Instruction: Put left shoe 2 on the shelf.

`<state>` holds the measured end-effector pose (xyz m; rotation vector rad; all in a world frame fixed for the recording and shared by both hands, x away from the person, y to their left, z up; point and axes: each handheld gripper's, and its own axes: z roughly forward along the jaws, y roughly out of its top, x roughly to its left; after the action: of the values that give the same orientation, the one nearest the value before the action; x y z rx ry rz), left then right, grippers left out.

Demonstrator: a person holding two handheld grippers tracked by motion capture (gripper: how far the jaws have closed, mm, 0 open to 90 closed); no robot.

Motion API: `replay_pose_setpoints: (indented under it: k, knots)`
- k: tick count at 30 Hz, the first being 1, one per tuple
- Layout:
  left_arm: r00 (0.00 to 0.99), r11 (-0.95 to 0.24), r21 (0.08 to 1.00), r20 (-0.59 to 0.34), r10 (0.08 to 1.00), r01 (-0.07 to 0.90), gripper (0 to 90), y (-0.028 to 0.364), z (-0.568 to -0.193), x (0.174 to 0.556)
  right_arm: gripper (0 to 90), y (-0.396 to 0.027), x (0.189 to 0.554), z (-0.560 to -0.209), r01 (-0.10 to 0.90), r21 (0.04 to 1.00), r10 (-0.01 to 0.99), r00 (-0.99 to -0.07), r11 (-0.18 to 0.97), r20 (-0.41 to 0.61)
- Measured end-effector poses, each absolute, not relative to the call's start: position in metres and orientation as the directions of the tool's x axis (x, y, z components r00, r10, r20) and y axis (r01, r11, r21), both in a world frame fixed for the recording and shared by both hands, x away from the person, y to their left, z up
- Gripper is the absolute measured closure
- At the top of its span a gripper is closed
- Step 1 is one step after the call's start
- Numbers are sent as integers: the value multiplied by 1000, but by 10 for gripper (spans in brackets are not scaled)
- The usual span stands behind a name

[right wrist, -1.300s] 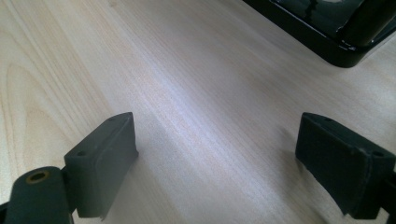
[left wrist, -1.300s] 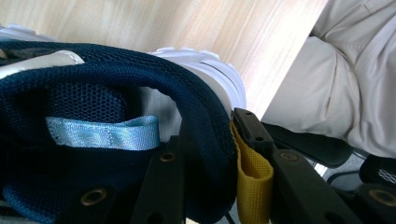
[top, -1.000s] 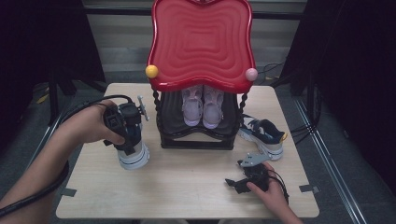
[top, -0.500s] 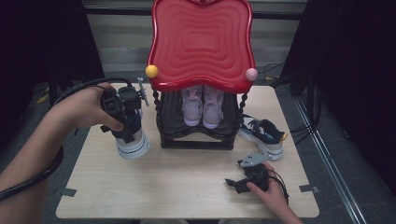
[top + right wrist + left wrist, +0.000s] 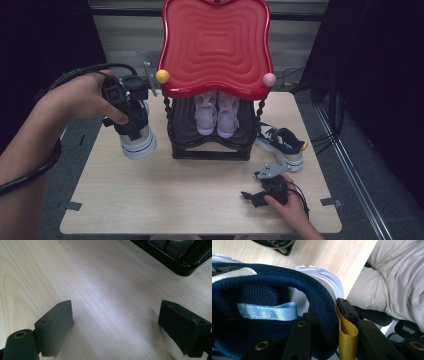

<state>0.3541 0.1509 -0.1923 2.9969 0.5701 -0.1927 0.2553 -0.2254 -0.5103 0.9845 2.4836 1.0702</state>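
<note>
A navy sneaker with a white sole (image 5: 139,141) hangs heel-up above the table's left side, next to the black shoe rack (image 5: 210,149). My left gripper (image 5: 133,129) is shut on its heel collar. In the left gripper view one jaw sits inside the sneaker (image 5: 262,287) and the other outside, against the yellow heel tab (image 5: 347,336), with my left gripper (image 5: 329,337) pinching the padded rim. My right gripper (image 5: 254,195) rests low on the wooden table (image 5: 175,200) at the front right. Its jaws stand wide apart, and my right gripper (image 5: 117,327) has nothing but bare wood between them.
The rack carries a wavy red top (image 5: 215,45) with a yellow ball (image 5: 162,76) and a pink ball (image 5: 269,79) at its corners. A pale pink pair of sneakers (image 5: 216,112) stands inside. The matching navy sneaker (image 5: 282,142) lies right of the rack.
My left hand has lifted the navy sneaker off the table and drawn it slightly toward the far side. The right hand and its gripper have stayed in place.
</note>
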Motion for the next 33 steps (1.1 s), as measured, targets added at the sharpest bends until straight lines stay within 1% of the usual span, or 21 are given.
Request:
replay_pose_setpoints:
  k: [3, 5, 9, 12, 13, 23, 24, 26, 33]
  knots:
    - [926, -931, 52, -141, 351, 361, 740, 150, -185, 356, 117, -225, 255, -510, 485, 720, 677, -735, 497, 27]
    - [922, -927, 60, -142, 360, 371, 740, 149, -180, 357, 117, -225, 255, -510, 484, 720, 677, -735, 498, 27]
    - [927, -932, 46, -128, 352, 361, 741, 148, -169, 359, 117, -225, 255, -510, 484, 720, 678, -735, 498, 26]
    - [923, -926, 55, -125, 364, 373, 740, 146, -162, 359, 117, -225, 255, -510, 484, 720, 678, -735, 498, 26]
    - [927, -930, 53, -121, 354, 363, 740, 146, -160, 360, 117, -225, 255, -510, 485, 719, 678, -735, 497, 27]
    - [939, -941, 40, -83, 333, 337, 740, 138, -136, 358, 117, -225, 255, -511, 484, 721, 677, -735, 496, 28]
    - [936, -937, 48, -79, 343, 347, 740, 137, -133, 357, 117, -225, 255, -510, 484, 721, 678, -735, 496, 27]
    - [942, -942, 41, -66, 329, 332, 740, 135, -127, 358, 117, -225, 255, -510, 484, 721, 678, -735, 496, 27]
    - [946, -945, 51, -28, 323, 324, 741, 128, -109, 358, 117, -225, 255, -511, 484, 721, 677, -735, 496, 28]
